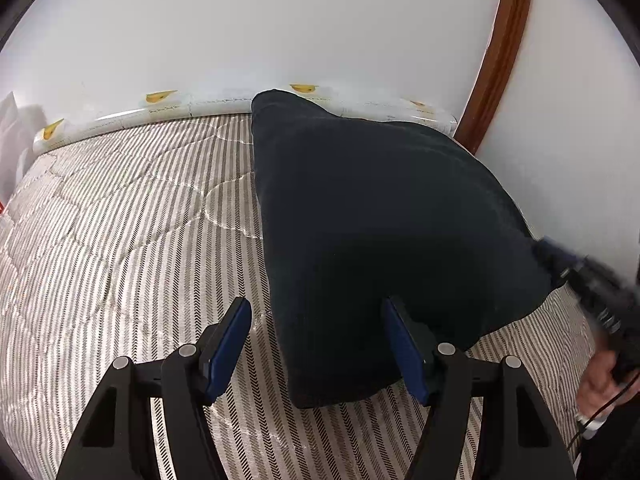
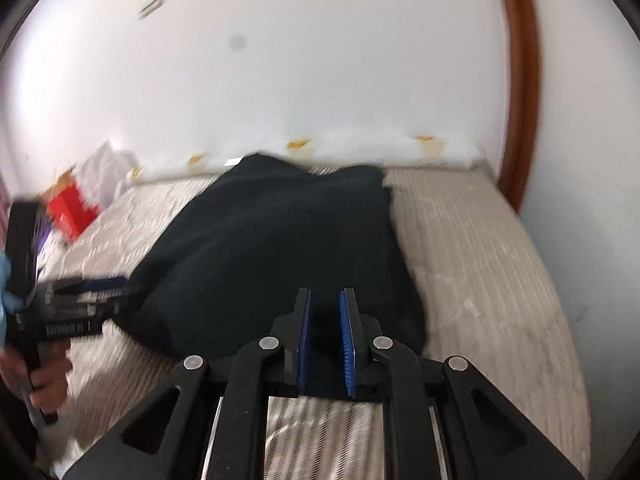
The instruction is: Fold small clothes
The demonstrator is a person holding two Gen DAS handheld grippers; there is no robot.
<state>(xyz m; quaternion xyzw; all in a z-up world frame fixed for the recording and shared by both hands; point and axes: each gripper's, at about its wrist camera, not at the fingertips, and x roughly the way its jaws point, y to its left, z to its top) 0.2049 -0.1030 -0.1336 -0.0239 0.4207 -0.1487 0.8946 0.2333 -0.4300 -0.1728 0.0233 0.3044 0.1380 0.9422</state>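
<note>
- Dark garment (image 1: 384, 216), one piece: it lies on your striped mattress (image 1: 120, 220), running from just before the tongs back to the far edge by the wall. It looks already doubled into a long, thick panel with rounded edges; I judge at least one fold made, and a shorter, final fold probably left.
- Left gripper (image 1: 316, 320), one: its jaws stand well apart, straddling the near left corner of the garment and pressing on nothing.
- Right gripper (image 2: 325, 312), one: its jaws stand close together with a narrow gap. Dark cloth shows behind that gap, but the blur hides whether any is pinched.
- Other clothes waiting for you: none that I can count. A red thing (image 2: 70, 210) and some white stuff lie at the far left, too blurred to name.
- Your hands: two, one on each handle.
</note>
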